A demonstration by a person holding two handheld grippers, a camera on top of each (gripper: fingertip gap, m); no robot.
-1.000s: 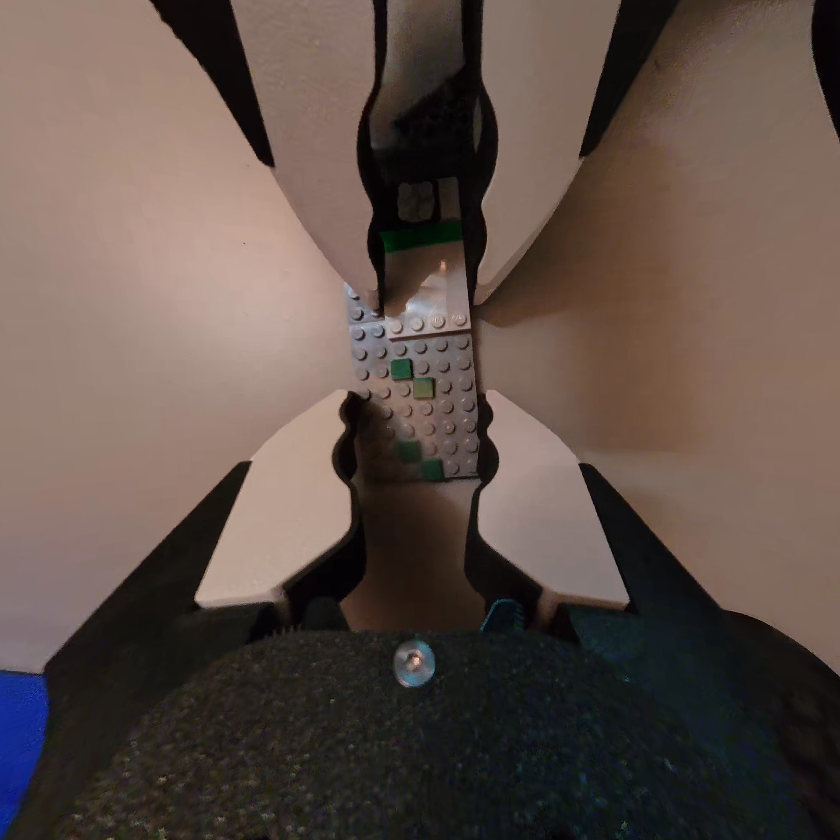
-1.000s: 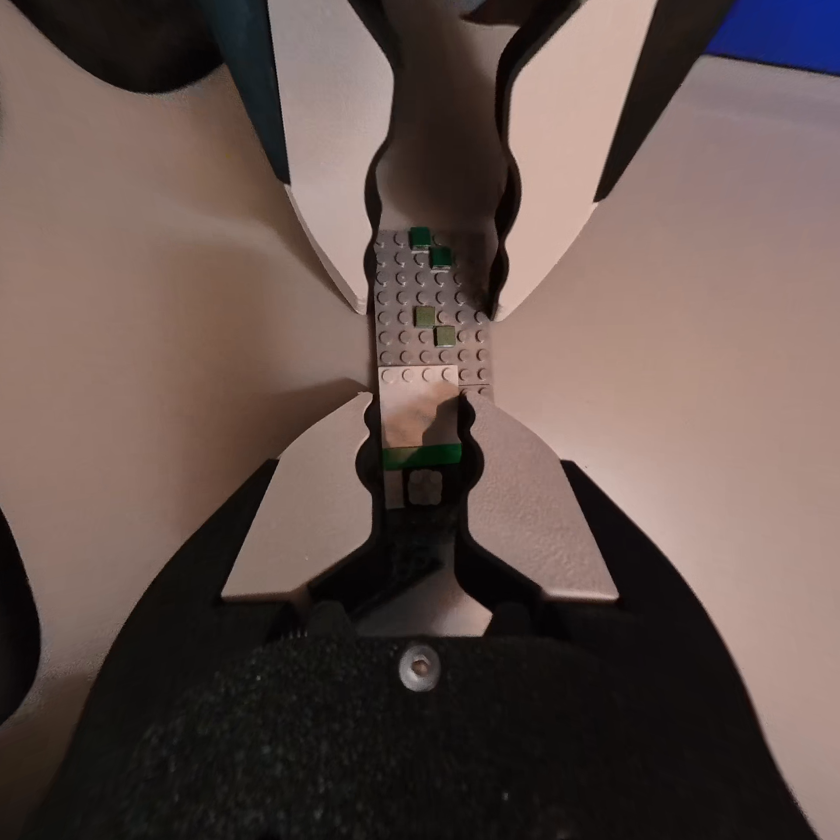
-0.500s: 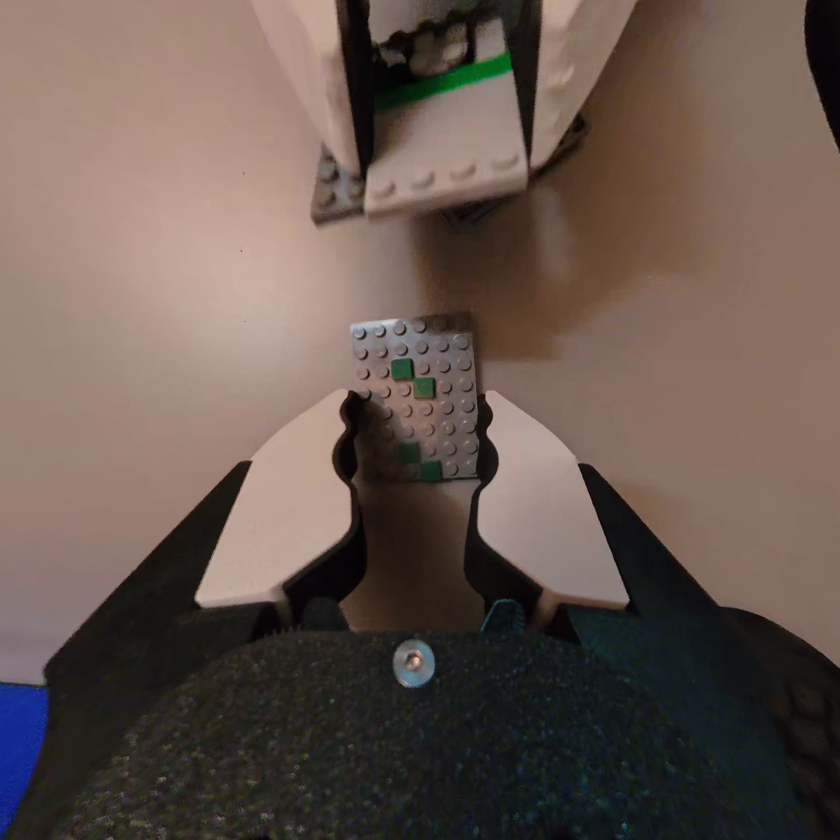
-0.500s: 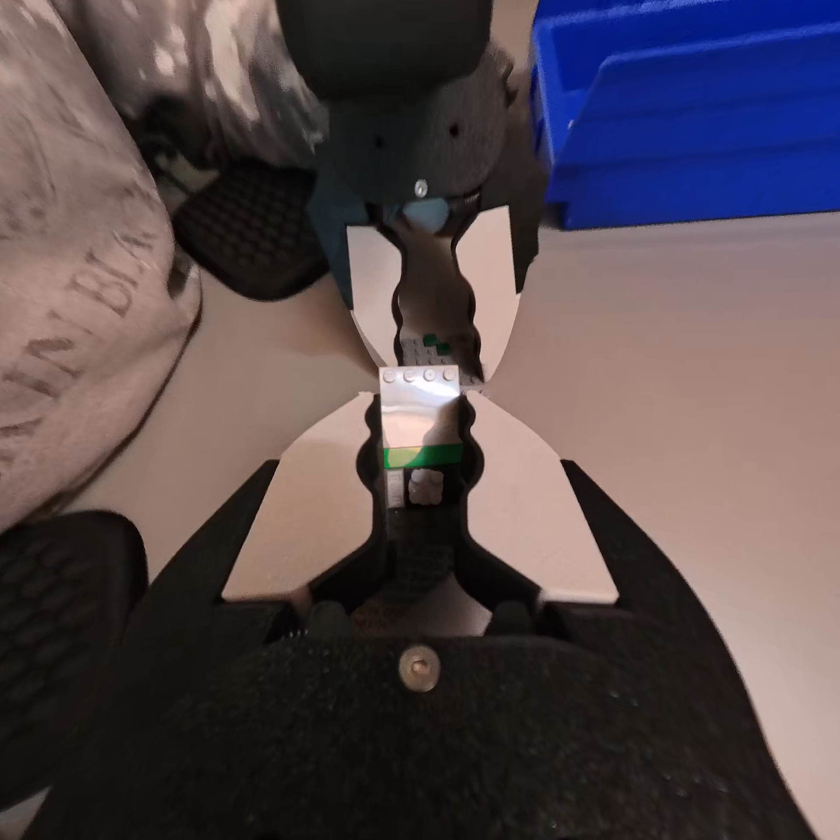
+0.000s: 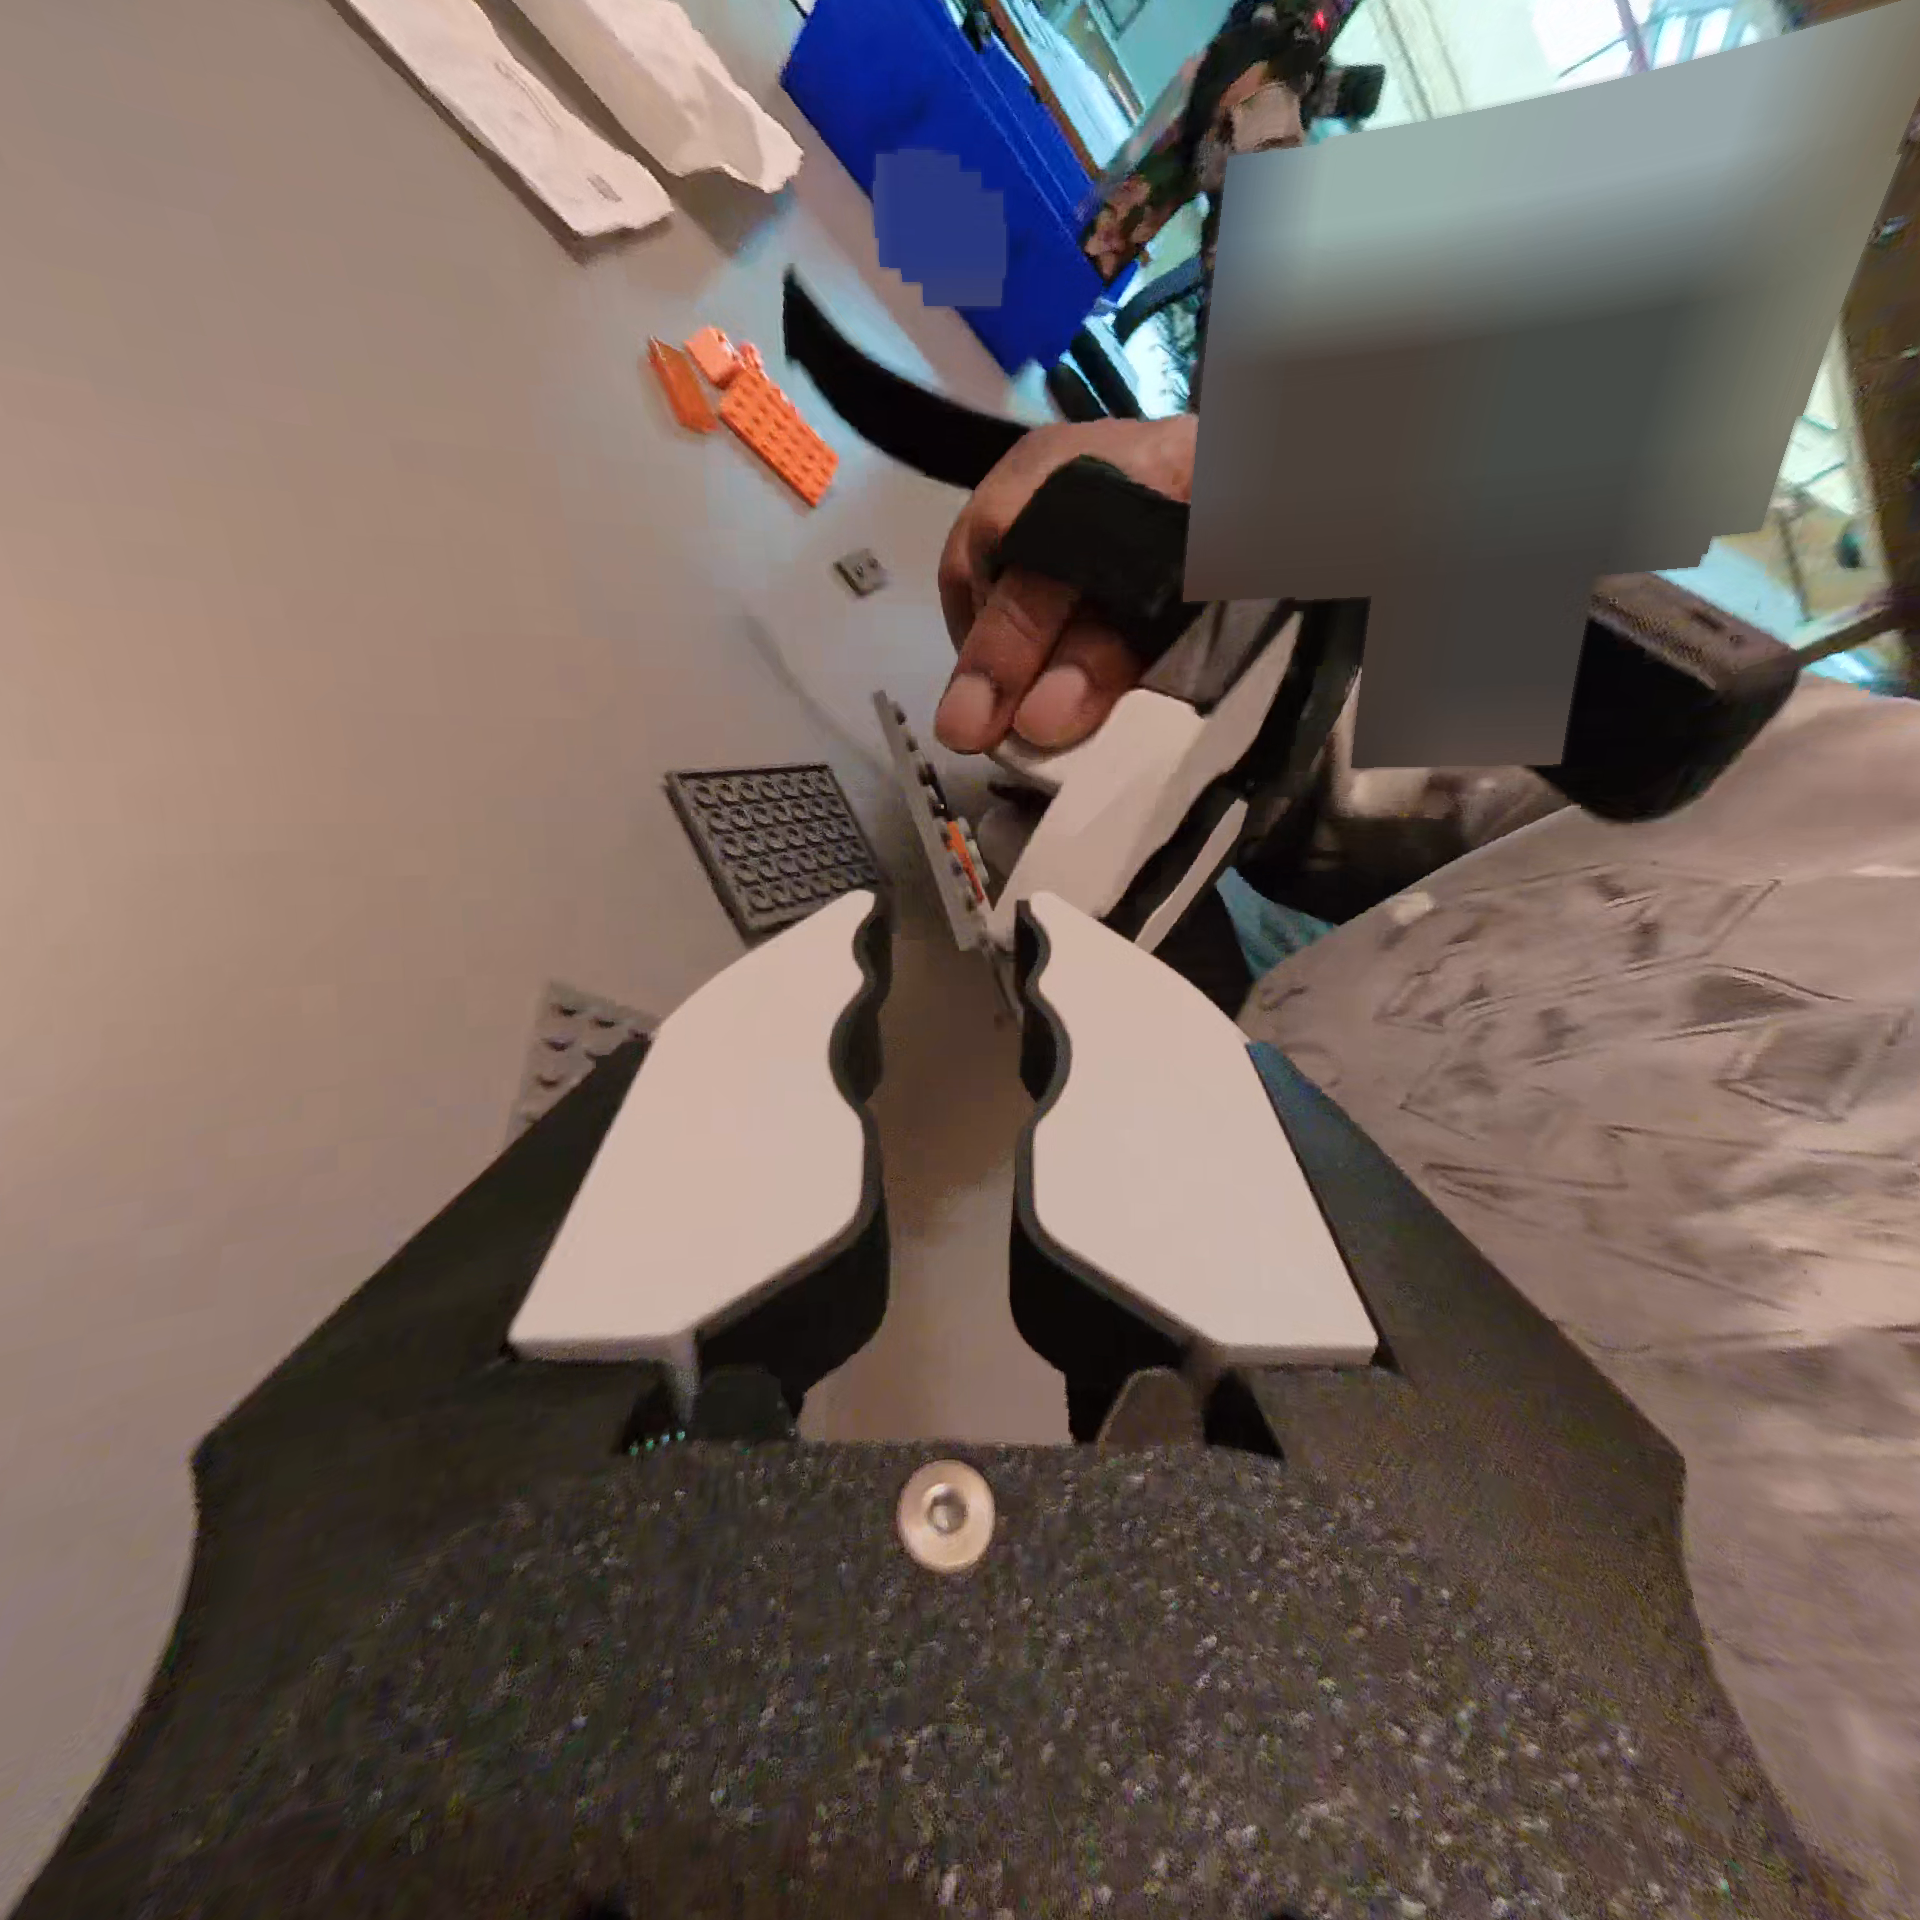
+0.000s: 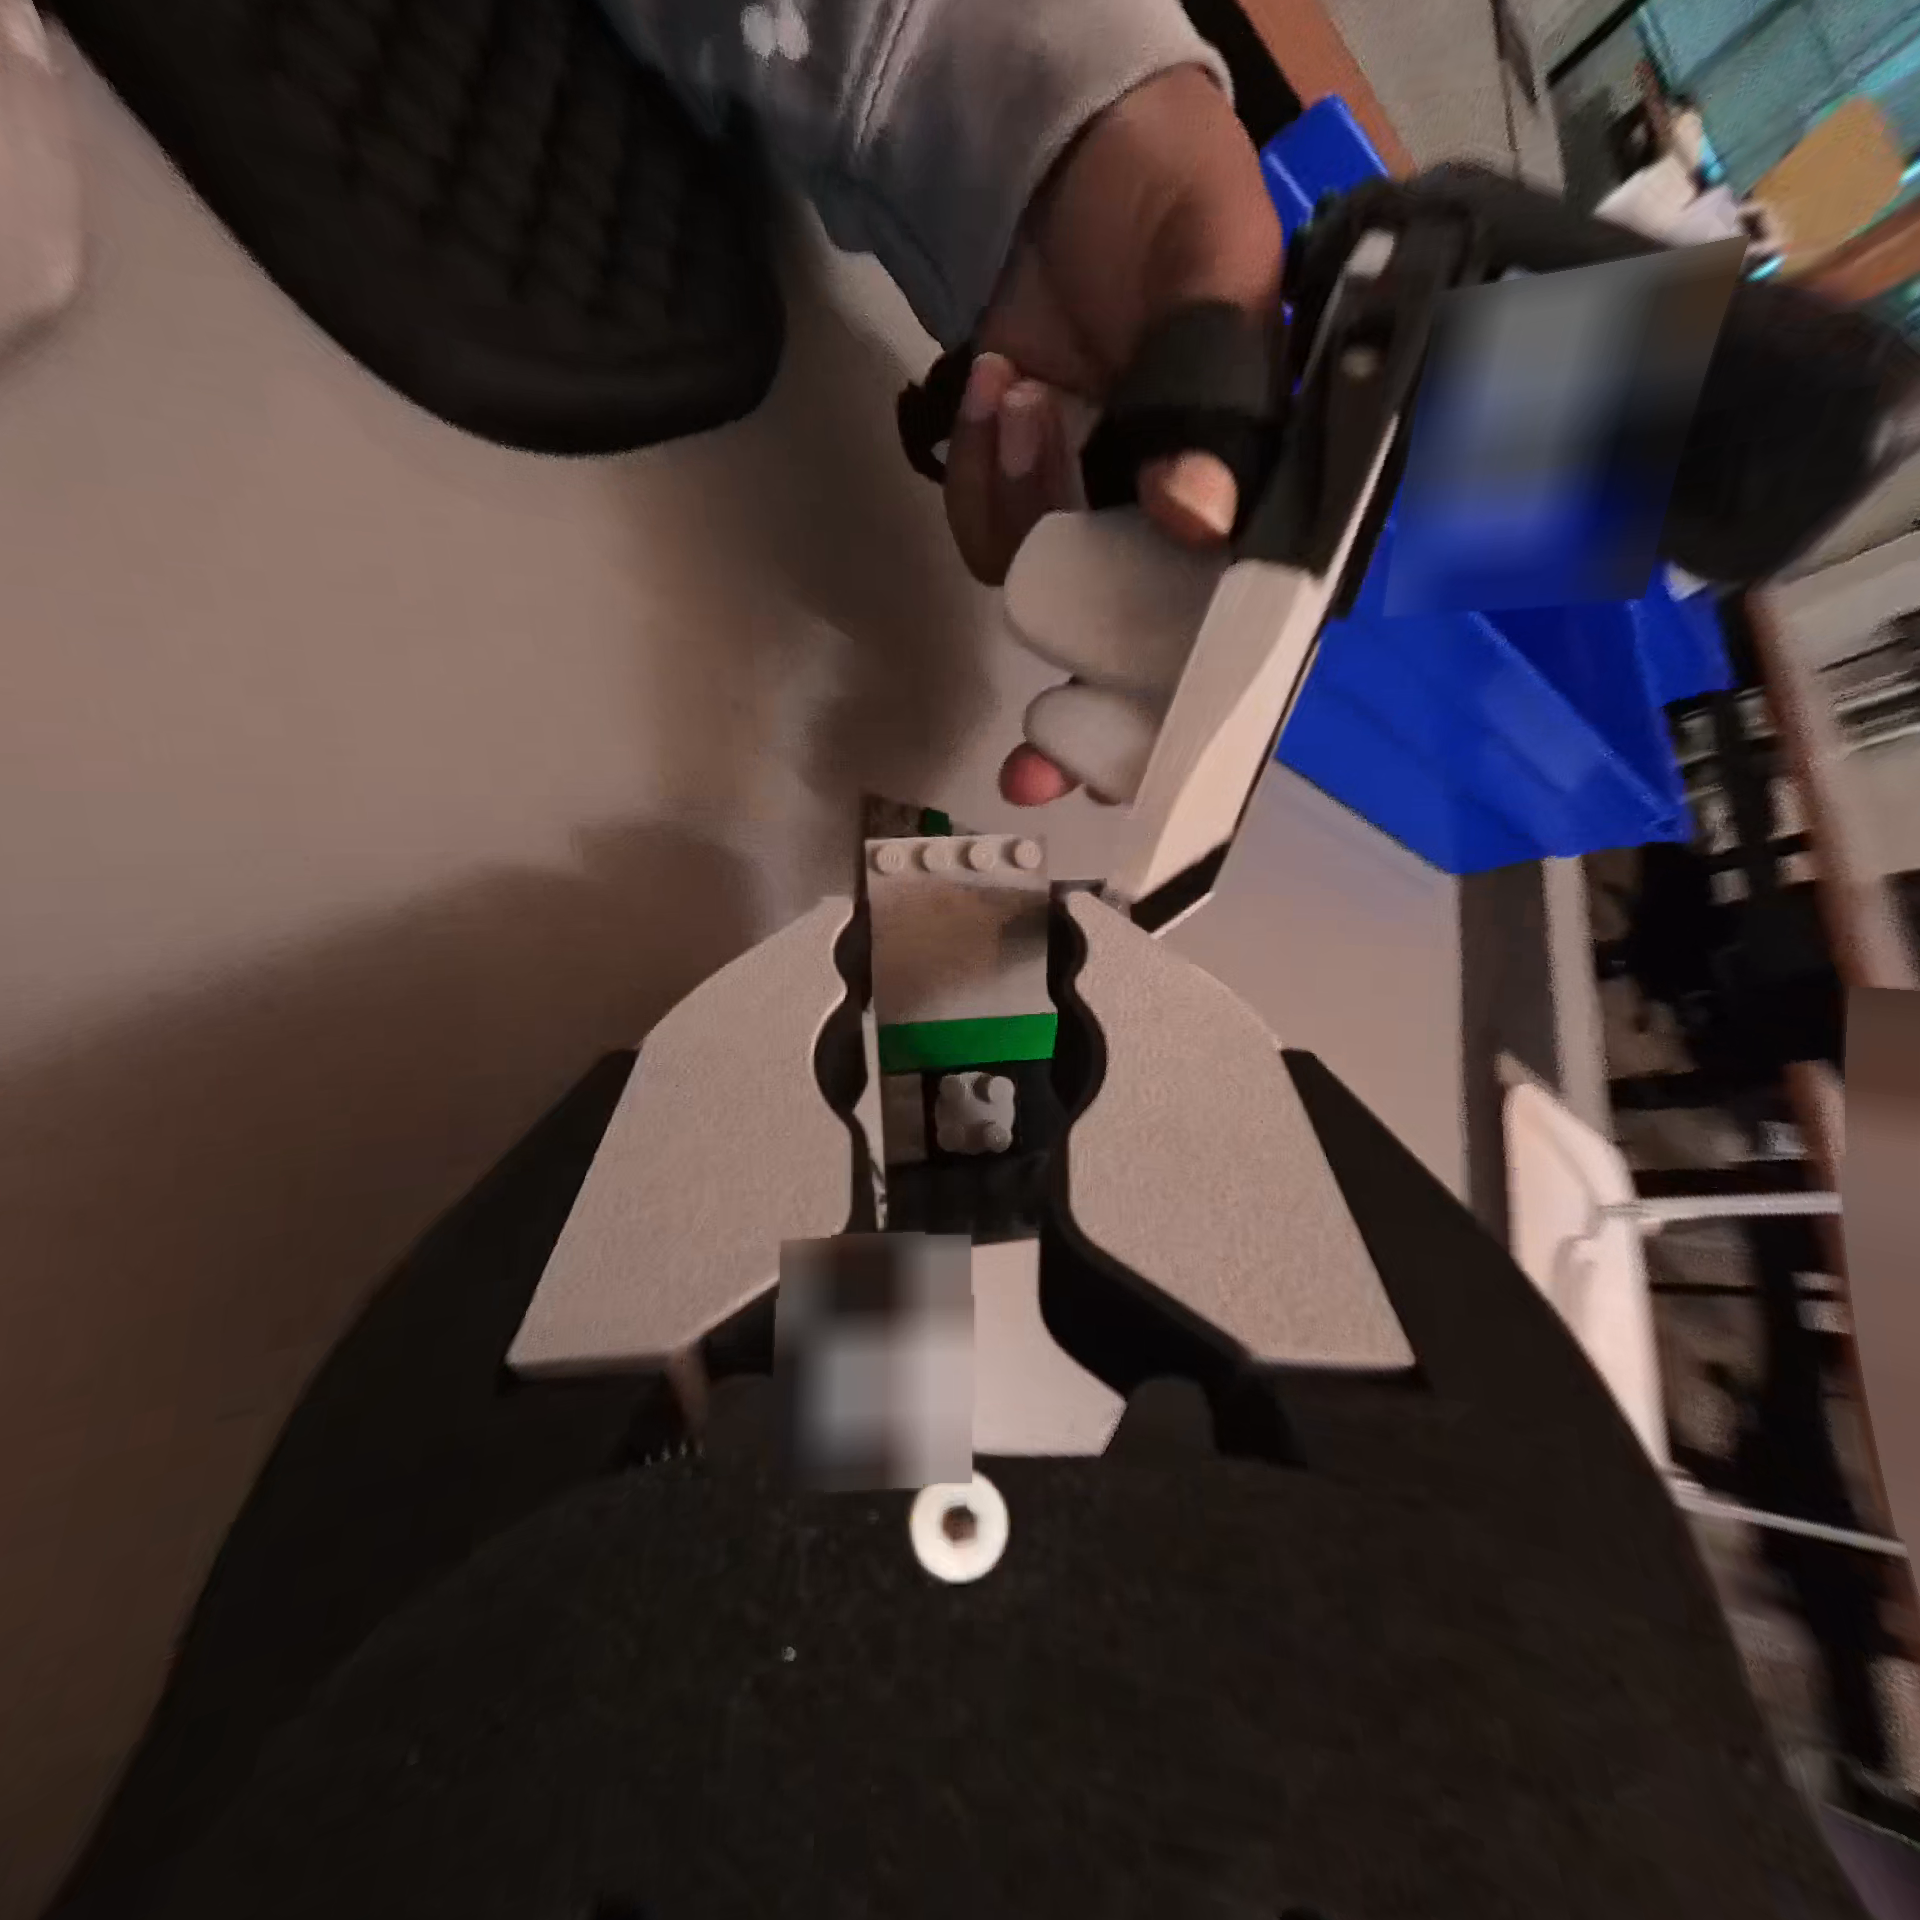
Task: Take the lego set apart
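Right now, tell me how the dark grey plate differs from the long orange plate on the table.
The dark grey plate is broad, nearly square; the orange plate is long and narrow. The dark grey plate lies just beyond the left gripper; the orange plate lies farther off, beside smaller orange pieces. Both lie flat on the table, unheld.

Left wrist view: mounted behind the left gripper (image 5: 951,940), looking forward along its fingers, tilted, close over the table (image 5: 260,675); the far field takes in the blue bin (image 5: 935,125). Right wrist view: mounted behind the right gripper (image 6: 956,914), facing forward along its fingers, equally close, blurred at the edges. Shared ground: the views face one another, each showing the opposite gripper, the hand holding it, the table and the blue bin.
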